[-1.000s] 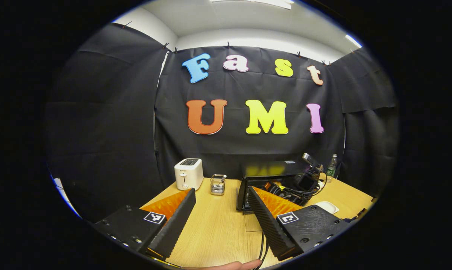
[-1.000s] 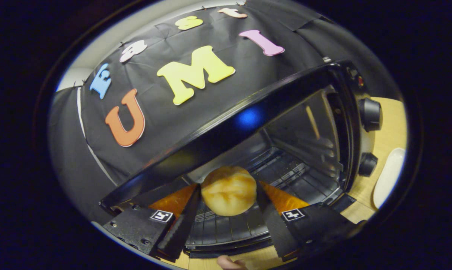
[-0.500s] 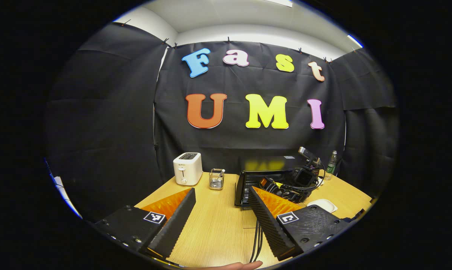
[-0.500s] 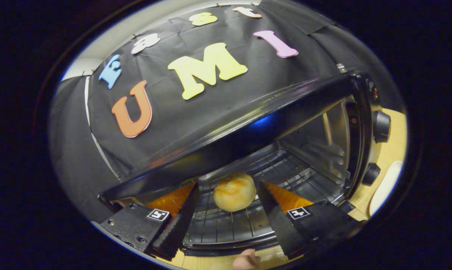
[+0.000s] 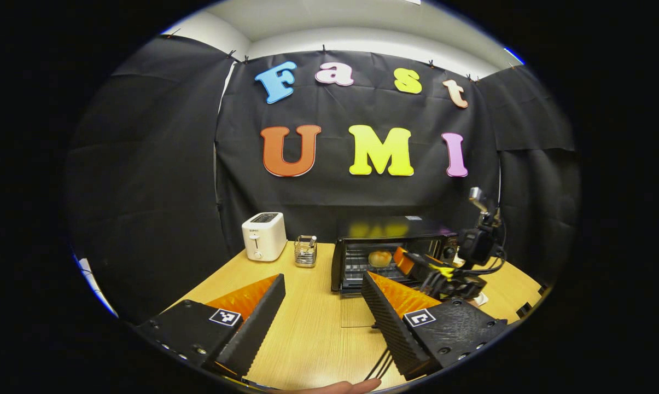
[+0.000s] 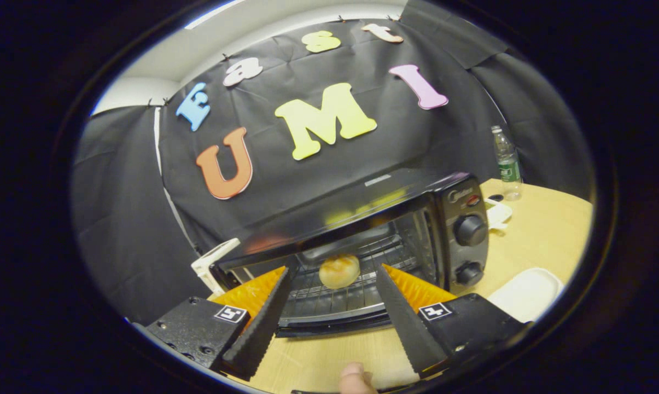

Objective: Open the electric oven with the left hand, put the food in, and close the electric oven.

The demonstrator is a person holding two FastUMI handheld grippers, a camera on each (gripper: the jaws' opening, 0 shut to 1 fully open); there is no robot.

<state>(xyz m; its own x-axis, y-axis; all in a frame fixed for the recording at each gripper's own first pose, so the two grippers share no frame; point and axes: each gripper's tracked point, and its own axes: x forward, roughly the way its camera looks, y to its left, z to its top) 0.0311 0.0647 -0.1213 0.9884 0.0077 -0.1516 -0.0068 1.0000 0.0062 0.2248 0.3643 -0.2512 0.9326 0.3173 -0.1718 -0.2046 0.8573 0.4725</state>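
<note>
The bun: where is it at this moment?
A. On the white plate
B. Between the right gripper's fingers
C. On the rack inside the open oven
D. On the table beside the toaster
C. The bun lies on the wire rack inside the open oven, beyond the right gripper, whose fingers stand apart and hold nothing.

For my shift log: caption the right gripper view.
Open tool facing the open oven, bun resting on its rack.
</note>
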